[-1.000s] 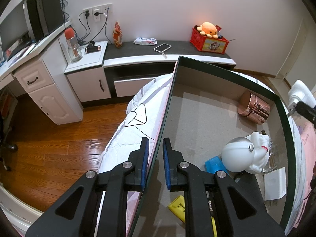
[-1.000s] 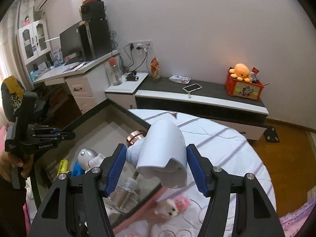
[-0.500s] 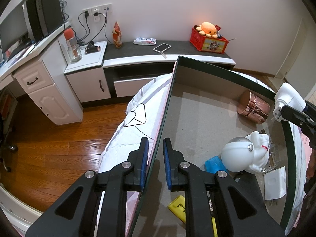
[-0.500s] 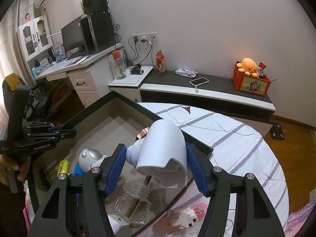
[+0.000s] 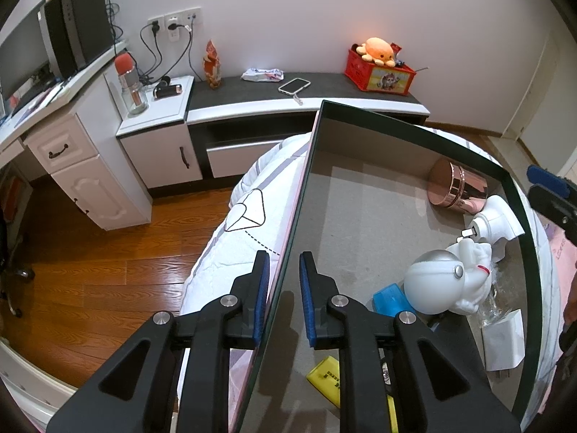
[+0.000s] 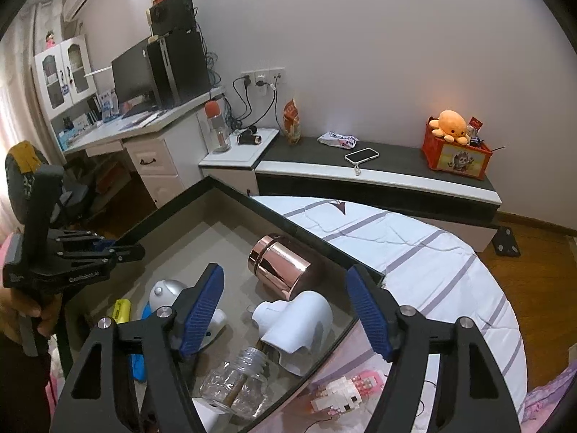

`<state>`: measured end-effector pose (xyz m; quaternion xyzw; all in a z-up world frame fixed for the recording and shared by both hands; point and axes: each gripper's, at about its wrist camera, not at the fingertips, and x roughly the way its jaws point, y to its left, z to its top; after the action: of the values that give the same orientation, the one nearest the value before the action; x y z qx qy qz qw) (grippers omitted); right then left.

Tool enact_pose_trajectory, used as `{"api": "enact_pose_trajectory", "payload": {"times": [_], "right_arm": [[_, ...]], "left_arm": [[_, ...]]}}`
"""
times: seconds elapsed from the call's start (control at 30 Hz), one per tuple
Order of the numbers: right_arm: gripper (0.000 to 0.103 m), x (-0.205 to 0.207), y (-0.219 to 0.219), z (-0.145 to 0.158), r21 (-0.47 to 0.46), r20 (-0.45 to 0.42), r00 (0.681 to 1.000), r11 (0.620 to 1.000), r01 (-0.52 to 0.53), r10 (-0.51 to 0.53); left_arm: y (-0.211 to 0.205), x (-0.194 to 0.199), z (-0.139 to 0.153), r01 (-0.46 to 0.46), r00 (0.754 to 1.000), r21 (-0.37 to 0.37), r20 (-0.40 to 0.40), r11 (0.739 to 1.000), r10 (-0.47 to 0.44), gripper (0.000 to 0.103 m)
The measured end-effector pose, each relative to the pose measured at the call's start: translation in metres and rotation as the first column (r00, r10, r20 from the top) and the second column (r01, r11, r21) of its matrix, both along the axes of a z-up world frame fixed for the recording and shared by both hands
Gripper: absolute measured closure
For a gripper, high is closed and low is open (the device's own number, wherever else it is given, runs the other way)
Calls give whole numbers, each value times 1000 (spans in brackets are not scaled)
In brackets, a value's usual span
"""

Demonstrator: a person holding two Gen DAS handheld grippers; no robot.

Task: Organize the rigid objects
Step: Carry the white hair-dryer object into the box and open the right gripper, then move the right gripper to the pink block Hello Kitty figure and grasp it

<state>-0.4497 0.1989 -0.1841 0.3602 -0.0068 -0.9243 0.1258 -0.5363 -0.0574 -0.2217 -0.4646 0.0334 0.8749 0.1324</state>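
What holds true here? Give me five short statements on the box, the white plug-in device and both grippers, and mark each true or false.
1. The right gripper grips the white plug-in device. False: its jaws stand wide open and the device lies in the box.
2. The left gripper has its jaws on either side of the box wall. True.
3. The rose-gold canister lies on its side in the box. True.
4. The astronaut figure sits outside the box on the bedspread. False: it is inside the box.
5. The pink block figure lies outside the box. True.
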Motion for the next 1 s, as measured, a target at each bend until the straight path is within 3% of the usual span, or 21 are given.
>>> {"api": "enact_pose_trajectory", "payload": {"times": [0.53, 0.73, 1.0], "right_arm": [[30, 37, 58, 8, -4, -12, 990, 990, 139, -139], [26, 62, 74, -7, 49, 20, 978, 977, 206, -208], [26, 72, 67, -36, 52, 102, 981, 986, 161, -165]], "left_arm": [[4, 2, 0, 9, 1000, -17, 2, 1000, -9, 86], [5, 2, 0, 13, 1000, -24, 2, 1000, -12, 85], [6, 3, 0, 18, 1000, -36, 2, 999, -18, 84]]}}
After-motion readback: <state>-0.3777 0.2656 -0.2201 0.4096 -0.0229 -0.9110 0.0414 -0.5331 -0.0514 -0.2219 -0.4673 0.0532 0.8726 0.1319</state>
